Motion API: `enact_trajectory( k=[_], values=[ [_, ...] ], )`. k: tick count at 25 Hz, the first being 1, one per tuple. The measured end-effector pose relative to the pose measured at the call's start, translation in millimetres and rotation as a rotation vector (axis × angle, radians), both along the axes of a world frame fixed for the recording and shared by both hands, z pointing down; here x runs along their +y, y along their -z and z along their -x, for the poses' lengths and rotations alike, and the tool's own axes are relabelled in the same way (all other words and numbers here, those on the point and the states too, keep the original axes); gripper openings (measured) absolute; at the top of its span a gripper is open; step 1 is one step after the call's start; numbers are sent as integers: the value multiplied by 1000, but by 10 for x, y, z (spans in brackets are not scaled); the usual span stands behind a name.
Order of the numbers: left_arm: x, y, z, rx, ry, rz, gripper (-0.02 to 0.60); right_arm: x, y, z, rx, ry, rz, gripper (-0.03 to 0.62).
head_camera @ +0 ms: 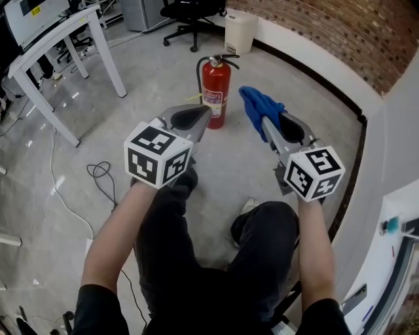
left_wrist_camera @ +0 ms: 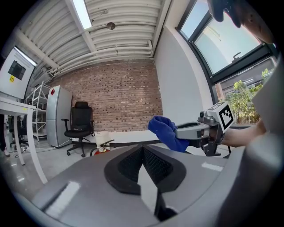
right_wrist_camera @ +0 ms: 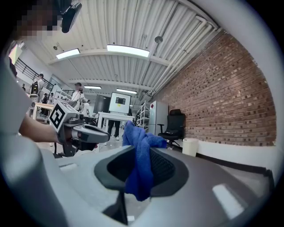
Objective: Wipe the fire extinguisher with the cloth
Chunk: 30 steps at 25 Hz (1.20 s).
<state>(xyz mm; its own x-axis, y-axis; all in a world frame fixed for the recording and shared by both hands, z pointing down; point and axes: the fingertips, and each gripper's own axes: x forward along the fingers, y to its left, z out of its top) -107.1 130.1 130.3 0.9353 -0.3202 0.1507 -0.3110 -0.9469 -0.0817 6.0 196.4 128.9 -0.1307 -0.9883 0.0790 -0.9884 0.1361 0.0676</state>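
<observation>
A red fire extinguisher [head_camera: 215, 91] stands upright on the grey floor, a little ahead of both grippers; its top shows low in the left gripper view [left_wrist_camera: 101, 149]. My right gripper [head_camera: 267, 124] is shut on a blue cloth [head_camera: 260, 107], which bunches out past its tips to the right of the extinguisher. The cloth [right_wrist_camera: 138, 157] hangs between the jaws in the right gripper view. My left gripper [head_camera: 198, 118] is shut and empty, its tips near the extinguisher's left side. The left gripper view also catches the cloth [left_wrist_camera: 165, 132] and right gripper [left_wrist_camera: 175, 133].
A white table [head_camera: 59, 46] stands at the far left. A black office chair [head_camera: 190, 13] and white bin [head_camera: 239, 31] are by the brick wall [head_camera: 340, 33]. A cable [head_camera: 98, 173] lies on the floor at left. The person's legs are below the grippers.
</observation>
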Motion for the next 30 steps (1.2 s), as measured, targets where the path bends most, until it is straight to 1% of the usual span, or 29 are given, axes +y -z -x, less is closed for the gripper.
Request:
enact_trajectory(
  k=[4,10,15,21,26,30],
  values=[
    [-182,-94,-61,-2,-1,6,6,-153,-49,-86,25,-9,21,100],
    [-417,-101,-126,-6,-18,0,6,-432,-55,-120,65,-6,58,100],
    [-647,-112,-240,-11,-21,-2,6,-687,-61,-237,86,-3,69,100],
    [-1077,-251,-411,-55,-18,7,6,-1187,-241,-445,117,17,103,100],
    [-1469,-496,-596,-126,-32,12,6,-1657,-536,-614,164,39,162,100],
    [-1719,-597,-701,-165,-50,17,6,-2005,-693,-724,216,54,208,100]
  ],
)
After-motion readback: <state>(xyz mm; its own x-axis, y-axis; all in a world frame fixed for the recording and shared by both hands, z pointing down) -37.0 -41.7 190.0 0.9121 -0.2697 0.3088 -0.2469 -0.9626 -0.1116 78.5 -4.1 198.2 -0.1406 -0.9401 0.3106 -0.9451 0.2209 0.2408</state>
